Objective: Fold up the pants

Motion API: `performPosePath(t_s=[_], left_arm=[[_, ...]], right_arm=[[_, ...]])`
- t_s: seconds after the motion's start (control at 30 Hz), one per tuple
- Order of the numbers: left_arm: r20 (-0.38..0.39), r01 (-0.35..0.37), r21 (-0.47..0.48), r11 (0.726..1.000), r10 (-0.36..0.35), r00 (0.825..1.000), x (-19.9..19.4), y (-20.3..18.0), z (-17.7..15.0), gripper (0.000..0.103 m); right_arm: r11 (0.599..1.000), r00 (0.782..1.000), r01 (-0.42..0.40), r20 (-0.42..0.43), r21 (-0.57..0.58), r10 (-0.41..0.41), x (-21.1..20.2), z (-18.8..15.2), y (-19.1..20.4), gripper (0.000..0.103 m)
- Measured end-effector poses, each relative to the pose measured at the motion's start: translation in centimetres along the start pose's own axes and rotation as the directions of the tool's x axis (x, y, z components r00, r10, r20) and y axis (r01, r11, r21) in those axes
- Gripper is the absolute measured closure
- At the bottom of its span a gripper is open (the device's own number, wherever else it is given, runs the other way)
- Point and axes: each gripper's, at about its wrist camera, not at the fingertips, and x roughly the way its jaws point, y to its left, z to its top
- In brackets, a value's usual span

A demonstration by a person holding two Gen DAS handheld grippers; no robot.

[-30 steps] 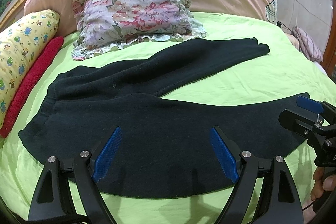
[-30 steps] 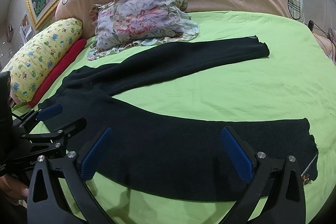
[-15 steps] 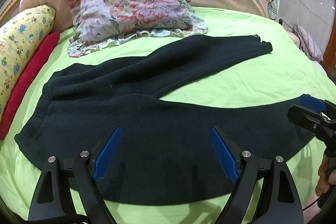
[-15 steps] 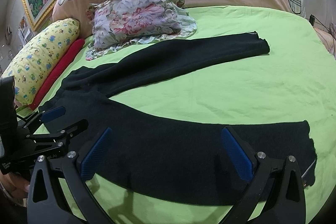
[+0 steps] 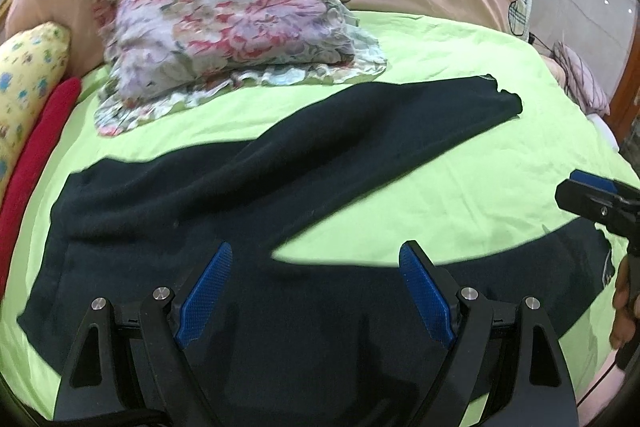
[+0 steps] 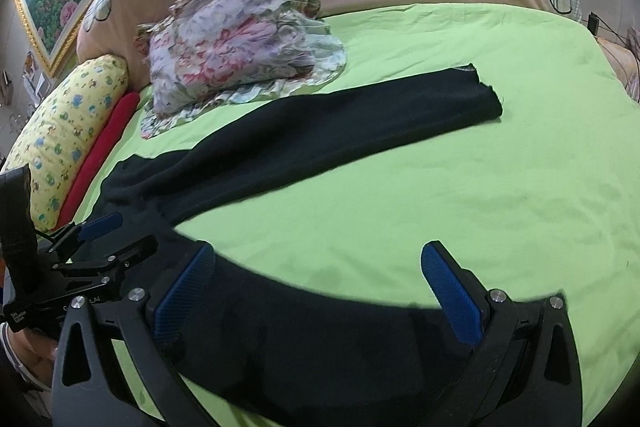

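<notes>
Dark navy fleece pants (image 5: pixel 248 195) lie flat and unfolded on the green sheet, waistband at the left, legs spread in a V; the far leg (image 6: pixel 360 123) angles toward the right, hem ragged.

**Both grippers advancing over the near pant leg**

Pushing forward across the black pants (image 5: pixel 248 187); left gripper (image 5: pixel 316 291) now hanging nearer the crotch fork, jaws spread as wide as a second ago; right gripper (image 6: pixel 320 291) now reaching past the near leg's far edge, over the green sheet (image 6: pixel 460 187), the leg's cuff slipping beneath its right finger.
</notes>
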Motion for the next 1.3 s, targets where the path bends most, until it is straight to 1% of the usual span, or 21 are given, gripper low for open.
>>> performPosePath(t_s=[0.1, 0.23, 0.27, 0.4, 0.5, 0.63, 0.7, 0.73, 0.87, 0.9, 0.97, 1.03, 1.07, 1.1, 1.13, 1.17, 1.2, 1.23, 1.27, 1.3], left_arm=[[0.004, 0.016, 0.028, 0.999, -0.016, 1.000, 1.3, -0.3, 2.4, 0.017], [-0.013, 0.035, 0.051, 0.998, -0.034, 0.999, 3.3, -0.7, 5.8, 0.017], [-0.019, 0.049, 0.054, 0.997, -0.048, 0.999, 3.9, -0.9, 6.8, 0.017], [-0.054, 0.114, 0.073, 0.991, -0.110, 0.992, 6.4, -1.8, 10.2, 0.017], [-0.088, 0.138, 0.105, 0.985, -0.129, 0.988, 8.6, -2.7, 12.2, 0.017], [-0.130, 0.160, 0.143, 0.977, -0.142, 0.981, 11.6, -3.6, 14.4, 0.017], [-0.157, 0.170, 0.161, 0.972, -0.145, 0.977, 13.2, -4.0, 15.3, 0.017], [-0.171, 0.184, 0.169, 0.968, -0.155, 0.973, 14.0, -4.1, 15.7, 0.017], [-0.251, 0.234, 0.211, 0.949, -0.179, 0.951, 17.0, -5.2, 16.8, 0.017], [-0.268, 0.244, 0.219, 0.945, -0.182, 0.946, 17.6, -5.5, 16.8, 0.017], [-0.304, 0.271, 0.231, 0.934, -0.195, 0.932, 18.7, -6.1, 16.9, 0.018], [-0.327, 0.290, 0.237, 0.927, -0.205, 0.923, 19.4, -6.6, 16.8, 0.019], [-0.336, 0.300, 0.238, 0.924, -0.211, 0.918, 19.7, -6.9, 16.8, 0.022], [-0.342, 0.308, 0.238, 0.921, -0.218, 0.914, 20.0, -7.3, 16.8, 0.023], [-0.353, 0.312, 0.234, 0.921, -0.219, 0.910, 20.5, -7.6, 16.8, 0.029], [-0.371, 0.319, 0.225, 0.921, -0.222, 0.902, 21.1, -7.9, 16.7, 0.042], [-0.396, 0.327, 0.209, 0.921, -0.226, 0.890, 21.5, -8.0, 16.6, 0.050], [-0.417, 0.342, 0.188, 0.921, -0.240, 0.876, 22.2, -8.3, 16.6, 0.063], [-0.427, 0.371, 0.161, 0.915, -0.274, 0.862, 22.3, -8.5, 16.4, 0.076], [-0.433, 0.396, 0.141, 0.907, -0.303, 0.849, 22.2, -8.7, 16.3, 0.081]], right_arm=[[1.000, 1.000, -0.003, -0.015, -0.011, 0.003, 0.7, 2.1, -1.3, 0.000], [1.000, 0.999, 0.007, -0.054, -0.006, -0.007, 2.3, 5.5, -4.0, 0.000], [1.000, 0.998, 0.011, -0.063, 0.002, -0.011, 2.8, 6.3, -4.9, 0.000], [0.997, 0.996, 0.022, -0.092, 0.068, -0.016, 5.2, 9.6, -9.0, 0.000], [0.993, 0.997, 0.009, -0.080, 0.115, 0.001, 6.6, 11.2, -11.6, 0.000], [0.993, 0.993, 0.027, -0.116, 0.118, -0.013, 8.8, 13.2, -14.1, 0.002], [0.992, 0.991, 0.016, -0.131, 0.124, 0.001, 9.9, 14.1, -15.2, 0.006], [0.991, 0.991, 0.003, -0.134, 0.130, 0.014, 10.6, 14.6, -16.0, 0.008], [0.988, 0.984, -0.008, -0.177, 0.154, 0.036, 13.4, 16.1, -18.1, 0.022], [0.987, 0.982, -0.010, -0.185, 0.159, 0.040, 13.9, 16.3, -18.3, 0.025], [0.986, 0.980, -0.021, -0.194, 0.168, 0.054, 14.8, 16.9, -18.7, 0.026], [0.985, 0.976, -0.033, -0.205, 0.169, 0.068, 15.4, 17.3, -18.7, 0.027], [0.985, 0.974, -0.038, -0.212, 0.167, 0.073, 15.7, 17.4, -18.7, 0.030], [0.985, 0.973, -0.043, -0.218, 0.165, 0.079, 15.9, 17.5, -18.7, 0.039], [0.985, 0.971, -0.055, -0.222, 0.163, 0.091, 16.0, 17.6, -18.6, 0.046], [0.985, 0.969, -0.060, -0.226, 0.161, 0.096, 16.0, 17.6, -18.5, 0.062], [0.986, 0.967, -0.057, -0.235, 0.160, 0.094, 16.0, 17.6, -18.4, 0.076], [0.986, 0.967, -0.049, -0.240, 0.158, 0.086, 15.8, 17.6, -18.4, 0.083], [0.985, 0.968, -0.052, -0.235, 0.164, 0.090, 15.4, 17.6, -18.4, 0.091], [0.983, 0.967, -0.062, -0.232, 0.174, 0.102, 15.0, 17.6, -18.3, 0.092]])
